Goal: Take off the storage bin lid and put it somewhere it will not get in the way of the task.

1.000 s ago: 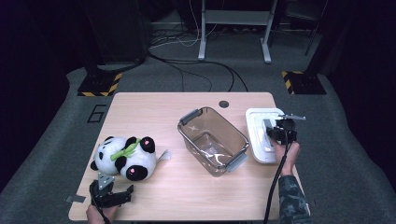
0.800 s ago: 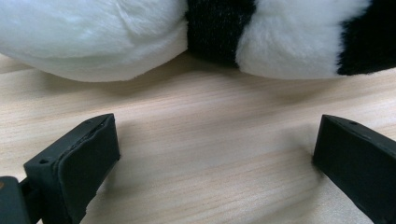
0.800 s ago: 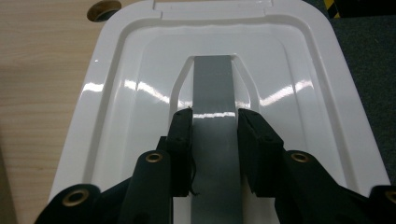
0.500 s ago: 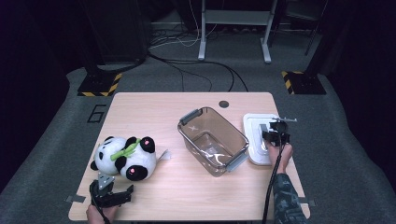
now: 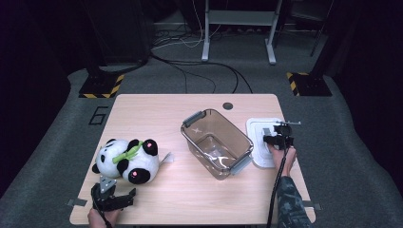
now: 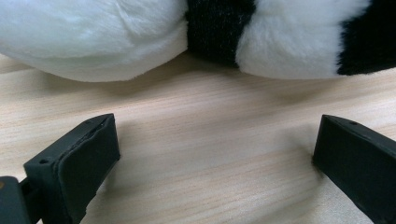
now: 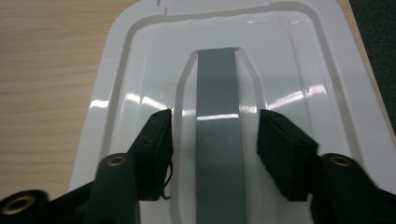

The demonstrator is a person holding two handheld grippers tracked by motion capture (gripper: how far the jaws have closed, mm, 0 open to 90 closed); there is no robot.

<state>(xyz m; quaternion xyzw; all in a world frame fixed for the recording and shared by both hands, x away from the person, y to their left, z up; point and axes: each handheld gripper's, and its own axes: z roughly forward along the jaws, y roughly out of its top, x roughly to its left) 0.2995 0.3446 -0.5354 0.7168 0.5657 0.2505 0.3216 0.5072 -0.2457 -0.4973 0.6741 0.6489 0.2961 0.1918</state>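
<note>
Wooden desk [image 5: 190, 190] is carrying both grippers: the right gripper [image 7: 215, 140] is spreading its fingers astride the white lid's [image 7: 116, 84] grey handle [image 7: 219, 149] at right, the left gripper [image 6: 217, 154] gaping empty below the plush panda [image 6: 140, 42], clear container [image 5: 216, 142] sitting between.

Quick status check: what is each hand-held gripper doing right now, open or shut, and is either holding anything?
Left hand-held gripper: open, holding nothing, just short of the panda plush.
Right hand-held gripper: open, jaws either side of the grey handle on the white lid, not clamped.
</note>
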